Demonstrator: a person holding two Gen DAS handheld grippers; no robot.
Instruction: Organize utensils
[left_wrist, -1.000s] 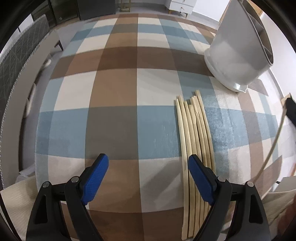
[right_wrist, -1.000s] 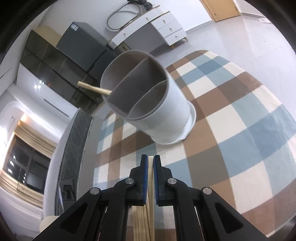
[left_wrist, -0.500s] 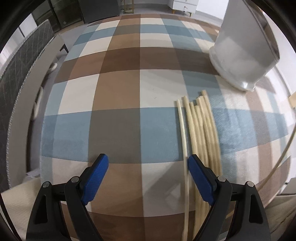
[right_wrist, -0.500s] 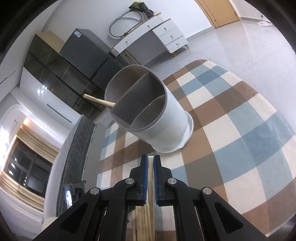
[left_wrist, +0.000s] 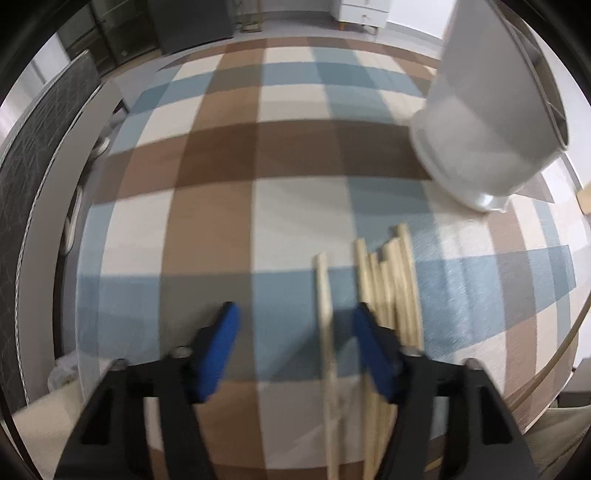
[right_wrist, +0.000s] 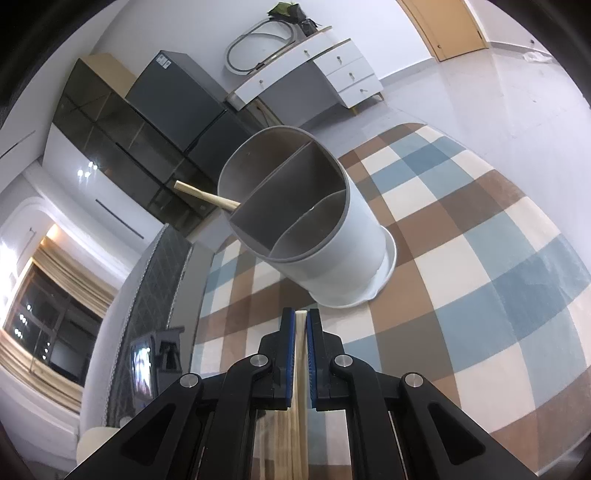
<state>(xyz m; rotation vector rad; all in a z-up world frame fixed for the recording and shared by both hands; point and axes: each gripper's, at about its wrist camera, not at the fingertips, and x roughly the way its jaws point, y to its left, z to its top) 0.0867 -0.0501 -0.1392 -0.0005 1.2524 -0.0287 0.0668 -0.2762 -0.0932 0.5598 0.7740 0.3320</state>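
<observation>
- Left hand-held gripper (left_wrist: 295, 332) points down at the checked bench (left_wrist: 221, 206), jaws closing around one loose chopstick (left_wrist: 323, 295), not yet pinching.
- Chopstick bundle (left_wrist: 391, 280) lies just beside it, near the grey divided holder (left_wrist: 480, 122).
- Right hand-held gripper (right_wrist: 301, 332) is clamped on a single chopstick (right_wrist: 300, 354).

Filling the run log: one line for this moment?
left gripper: closing round lone chopstick | right gripper: shut on chopstick | holder: upright

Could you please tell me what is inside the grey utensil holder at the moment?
One wooden chopstick sticks out over the rim of the utensil holder, from the far compartment. The other two compartments look empty, though their bottoms are hidden.
</observation>
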